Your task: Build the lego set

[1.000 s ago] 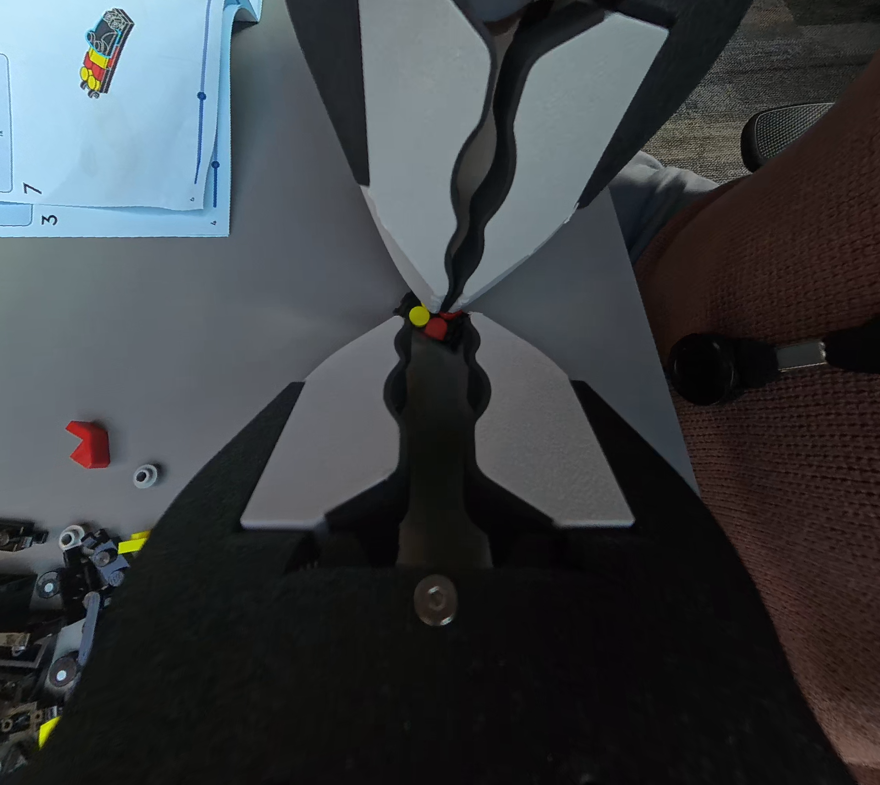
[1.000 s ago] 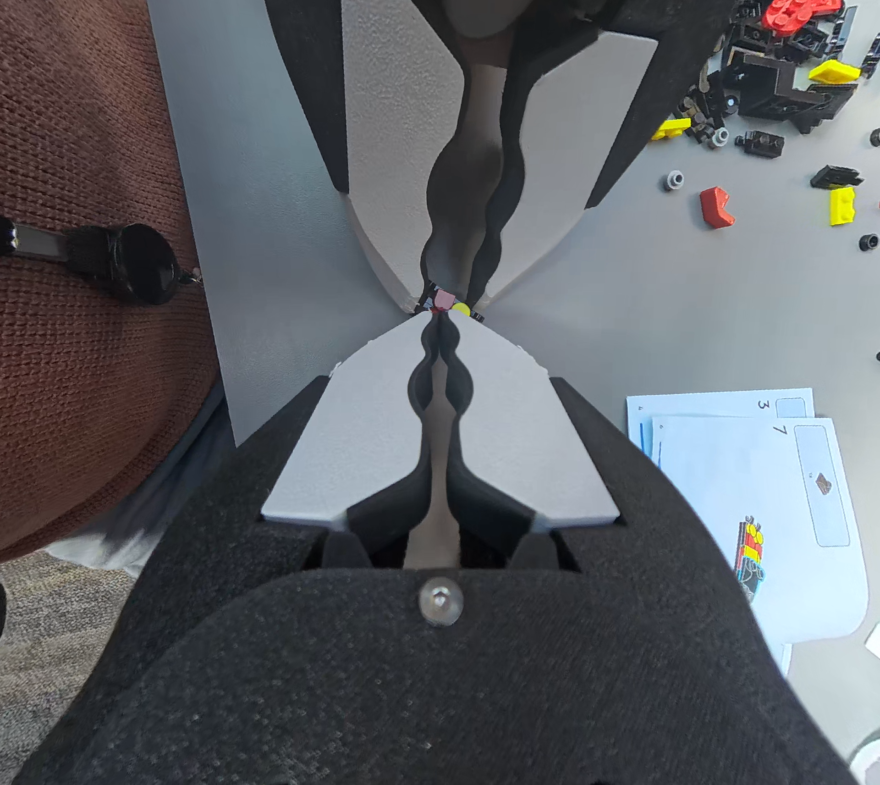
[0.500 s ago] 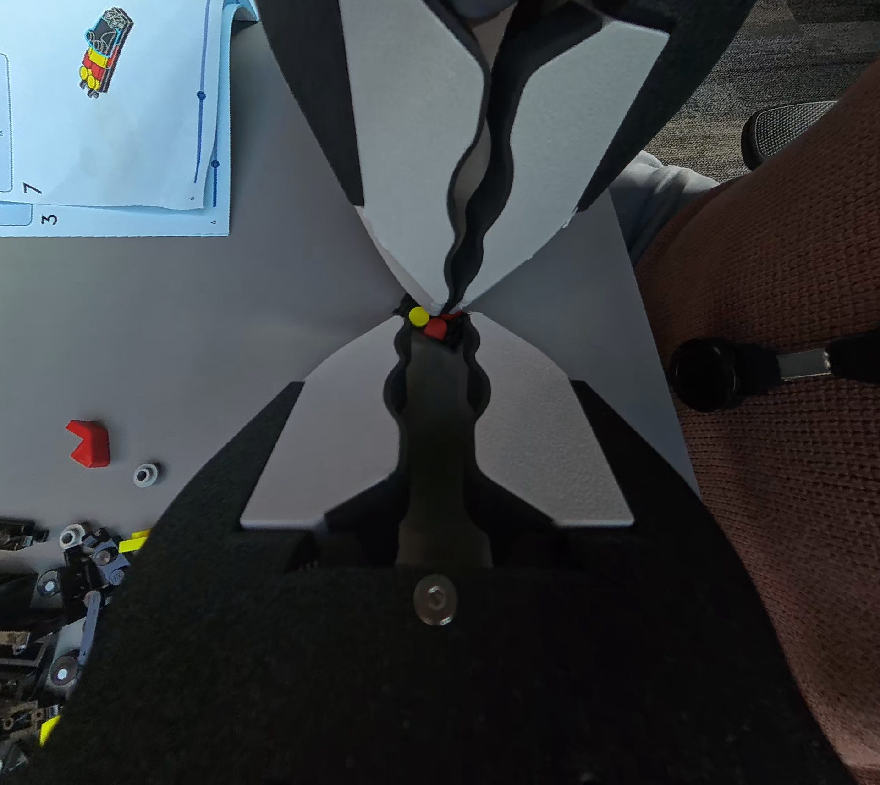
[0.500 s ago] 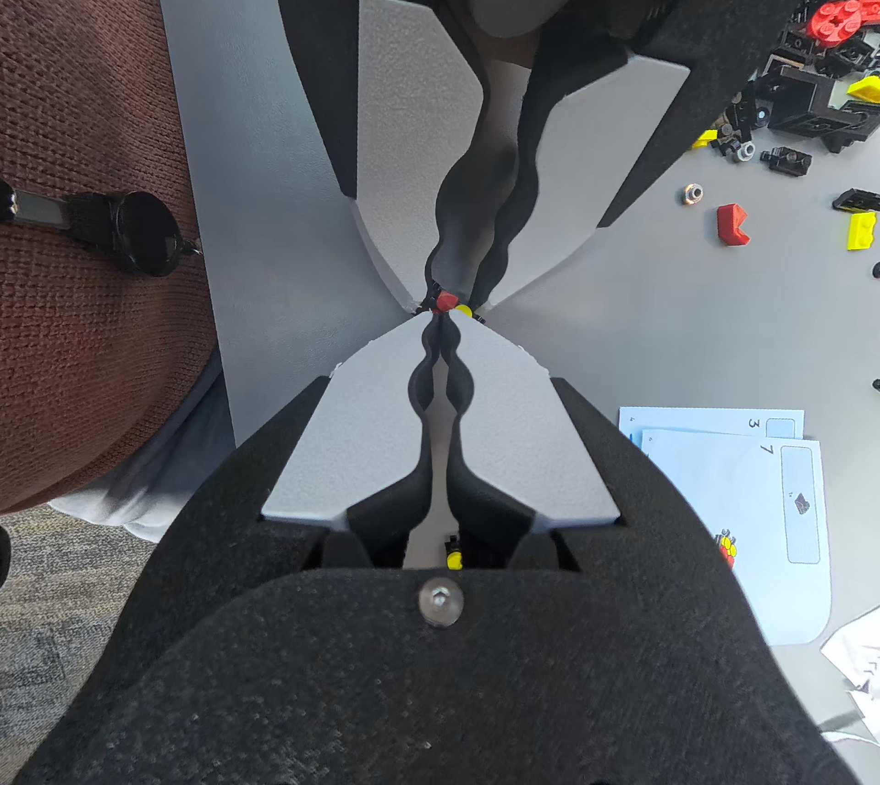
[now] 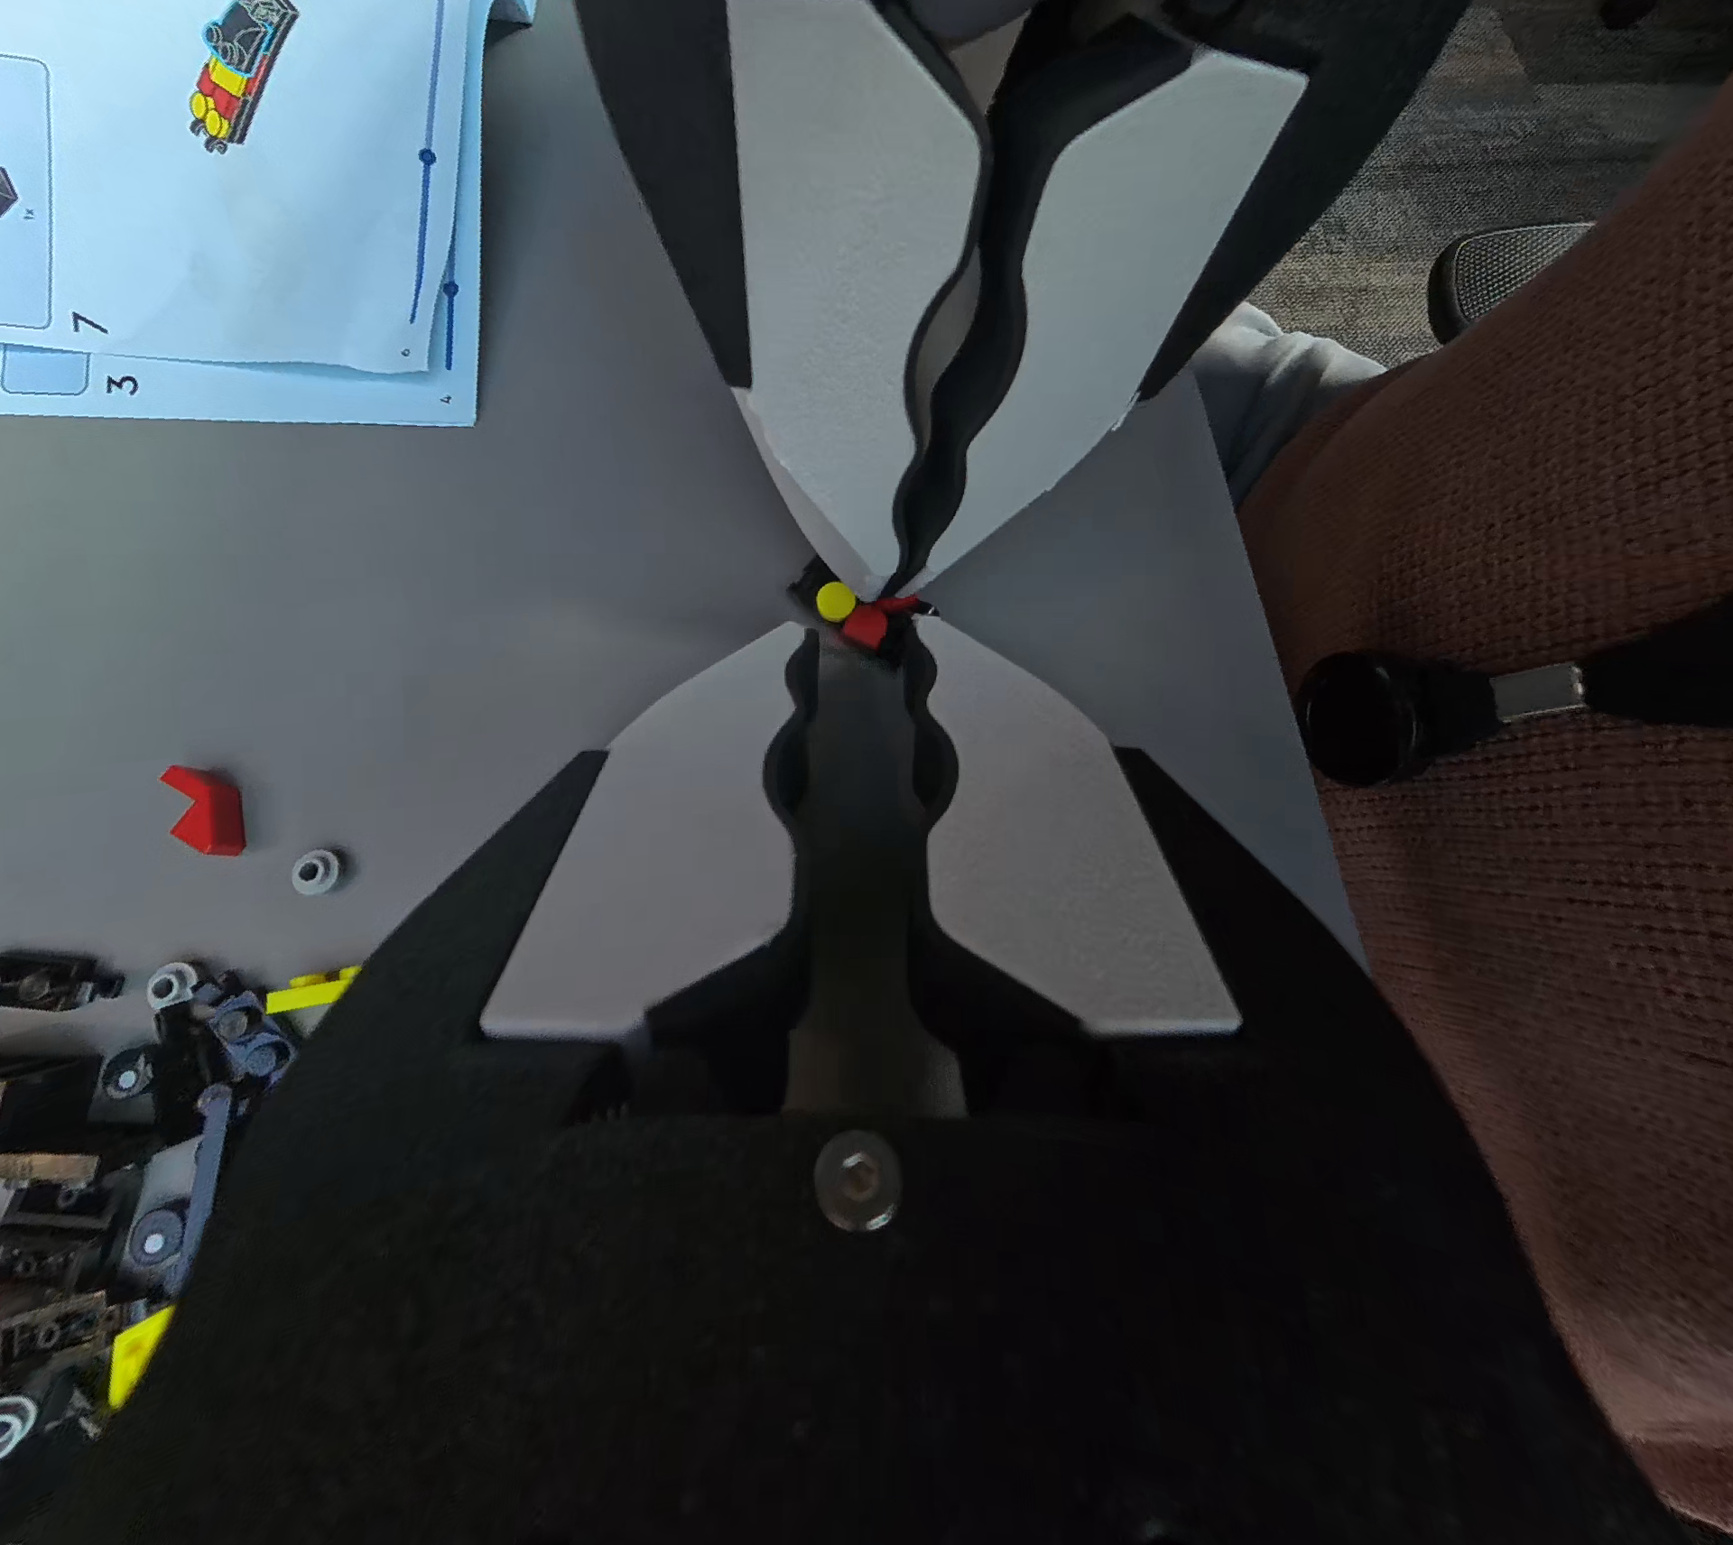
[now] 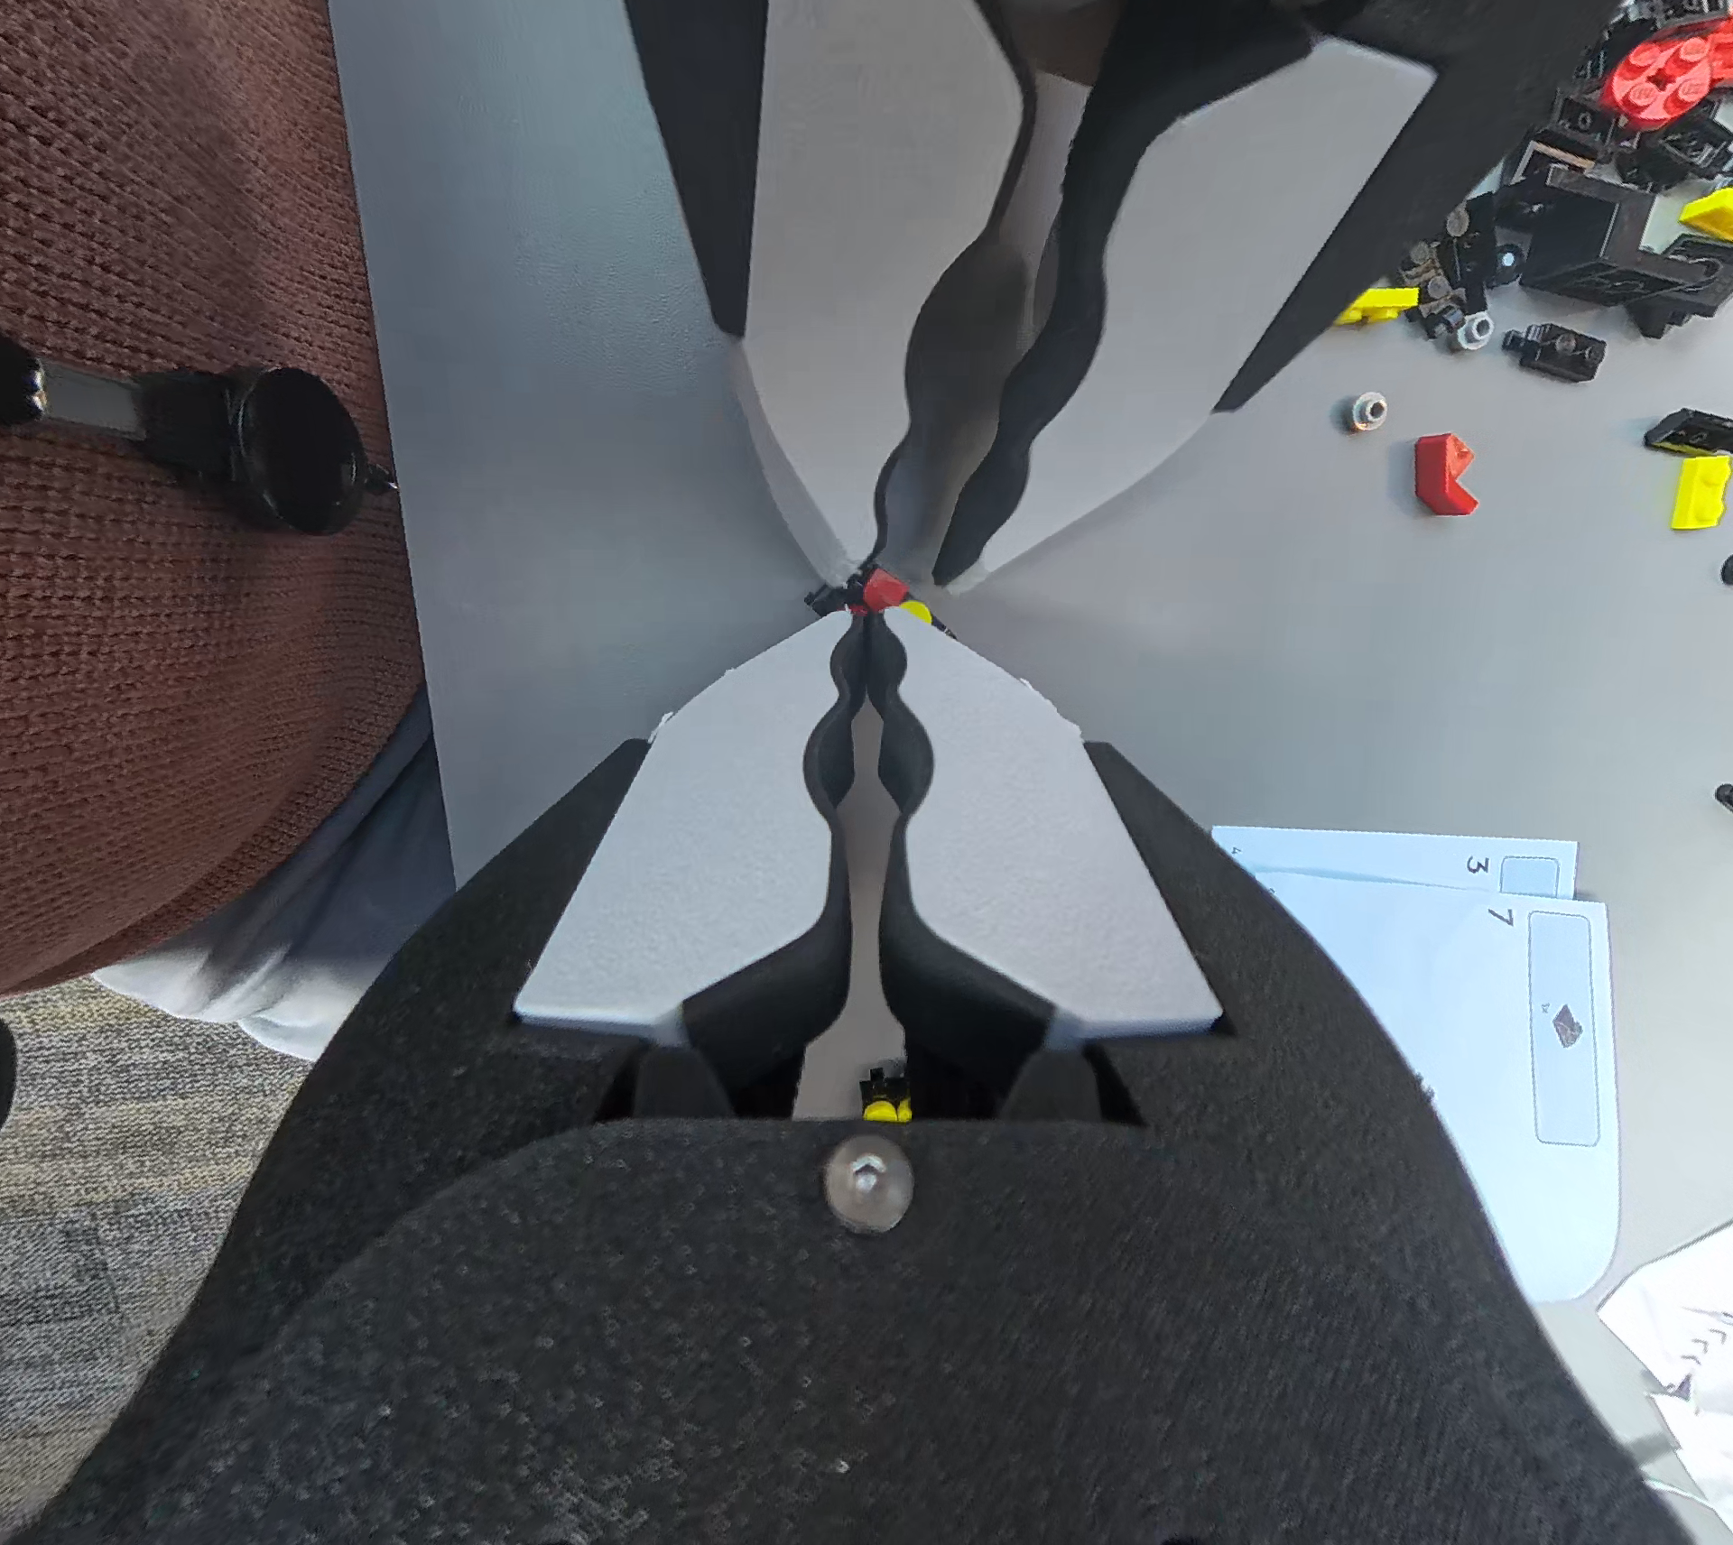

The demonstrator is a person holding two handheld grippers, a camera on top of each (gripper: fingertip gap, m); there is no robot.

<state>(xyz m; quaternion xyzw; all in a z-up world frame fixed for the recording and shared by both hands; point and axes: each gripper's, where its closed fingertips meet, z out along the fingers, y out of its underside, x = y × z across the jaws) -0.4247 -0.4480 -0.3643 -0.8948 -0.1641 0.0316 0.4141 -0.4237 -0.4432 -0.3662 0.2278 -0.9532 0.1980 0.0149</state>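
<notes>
Left wrist view has the two grippers meeting tip to tip above the grey table (image 5: 375,562), with the left gripper (image 5: 858,642) pinching a tiny black, red and yellow lego assembly (image 5: 858,617) from below, and the right gripper (image 5: 891,586) nipping its top. Loose red brick (image 5: 208,808) and grey stud (image 5: 319,872) lie apart beside the parts pile (image 5: 113,1125); the instruction booklet (image 5: 234,140) lies beyond.
</notes>
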